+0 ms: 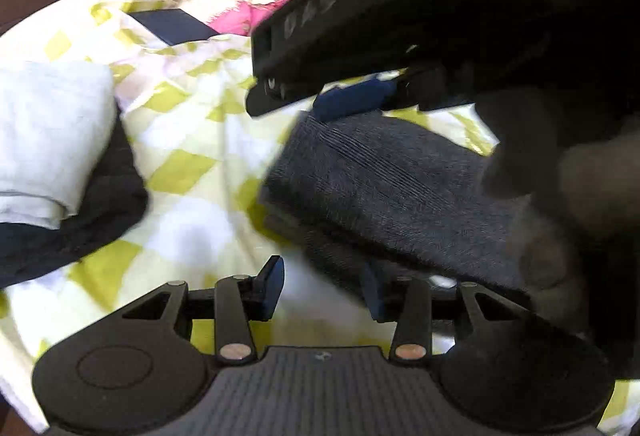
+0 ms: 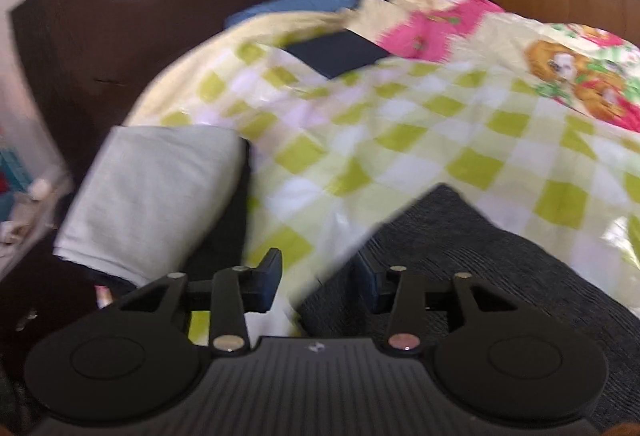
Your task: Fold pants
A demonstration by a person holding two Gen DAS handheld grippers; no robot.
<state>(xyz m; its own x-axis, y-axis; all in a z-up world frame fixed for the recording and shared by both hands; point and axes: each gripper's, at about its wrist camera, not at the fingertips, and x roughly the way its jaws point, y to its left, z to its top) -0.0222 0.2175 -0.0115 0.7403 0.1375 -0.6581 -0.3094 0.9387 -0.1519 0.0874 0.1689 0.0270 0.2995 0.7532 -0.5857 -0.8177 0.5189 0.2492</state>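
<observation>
The dark grey pants [image 1: 384, 188] lie folded on the checked bed cover; they also show in the right wrist view [image 2: 480, 268]. My left gripper [image 1: 324, 288] is open, its right finger at the near edge of the pants, its left finger over bare cover. My right gripper [image 2: 320, 280] is open, its right finger against the pants' left edge. From the left wrist view the right gripper [image 1: 360, 96] hovers just above the far edge of the pants, held by a hand at the right. Neither gripper holds cloth.
A folded pale grey garment [image 2: 152, 192] lies on a dark garment [image 1: 80, 228] at the left. A dark blue folded item [image 2: 340, 52] lies further back. A pink printed blanket [image 2: 560, 68] lies at the far right. A dark wooden headboard [image 2: 160, 16] stands behind.
</observation>
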